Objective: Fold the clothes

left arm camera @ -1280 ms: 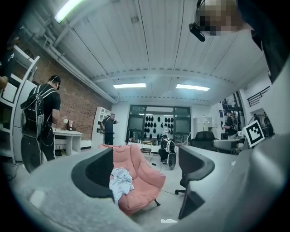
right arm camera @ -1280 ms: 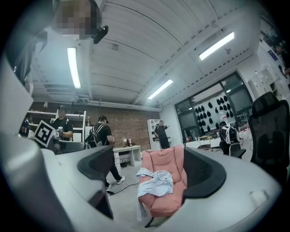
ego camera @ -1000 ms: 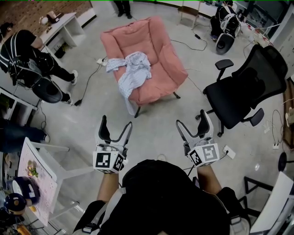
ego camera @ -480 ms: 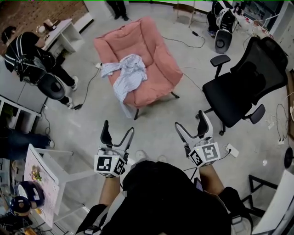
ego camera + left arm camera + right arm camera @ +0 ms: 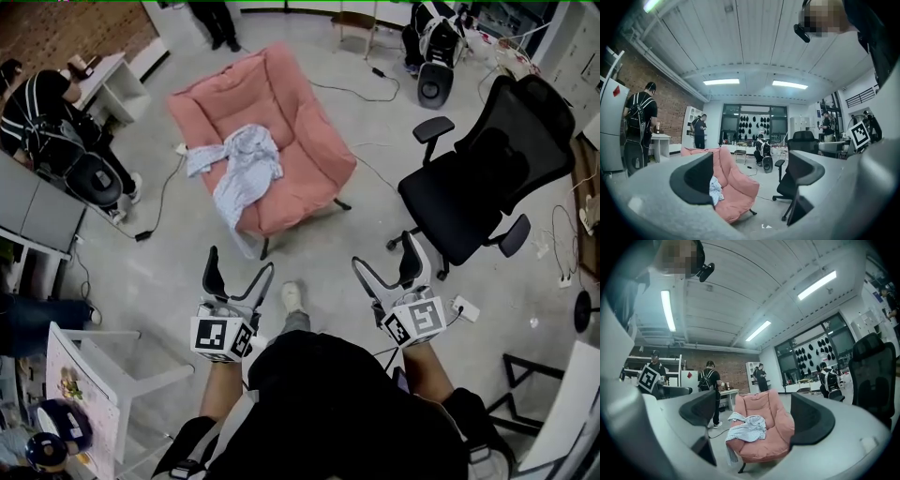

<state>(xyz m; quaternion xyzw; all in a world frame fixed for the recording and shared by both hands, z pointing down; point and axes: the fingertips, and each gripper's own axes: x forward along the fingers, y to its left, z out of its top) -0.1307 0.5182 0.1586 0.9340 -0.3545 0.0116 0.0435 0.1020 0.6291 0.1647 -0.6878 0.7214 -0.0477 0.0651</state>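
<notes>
A crumpled pale blue garment (image 5: 239,167) lies on a pink armchair (image 5: 300,141), one part hanging over the seat's front edge. The right gripper view shows the garment (image 5: 746,428) on the armchair (image 5: 771,427) between the jaws, far off. In the left gripper view only a corner of the garment (image 5: 716,191) shows beside the left jaw. My left gripper (image 5: 239,272) is held in the air in front of me, its jaws opening wide with nothing between them. My right gripper (image 5: 386,264) is open and empty too. Both are well short of the chair.
A black office chair (image 5: 487,178) stands to the right of the armchair. Cables run over the concrete floor (image 5: 375,178). A white table (image 5: 98,366) is at my lower left. People stand and sit near desks (image 5: 103,80) at the left and back.
I have walked closer to the armchair; it has shifted left and down in the head view. Both grippers keep their place in front of me, and a foot now shows between them.
</notes>
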